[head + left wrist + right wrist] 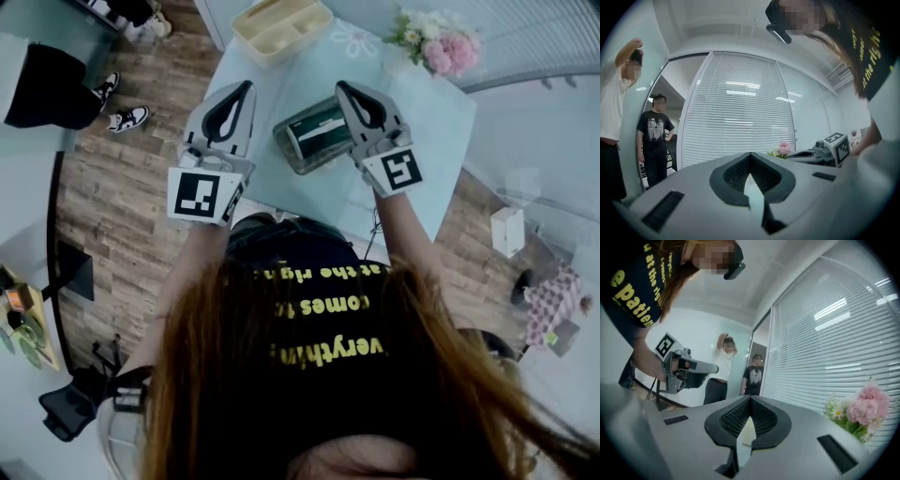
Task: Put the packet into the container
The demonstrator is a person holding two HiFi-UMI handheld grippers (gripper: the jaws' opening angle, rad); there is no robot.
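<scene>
A dark green and white packet lies on the pale blue table, between my two grippers. The cream container sits beyond it at the table's far edge. My left gripper hovers to the left of the packet, jaws shut and empty; its tips meet in the left gripper view. My right gripper is held just over the packet's right end, also shut with nothing in it. Both gripper views look up and away, so the packet and container are hidden in them.
Pink flowers stand at the table's far right corner. Two people stand by the window blinds at the left, over wooden floor. A small white box sits on the floor at the right.
</scene>
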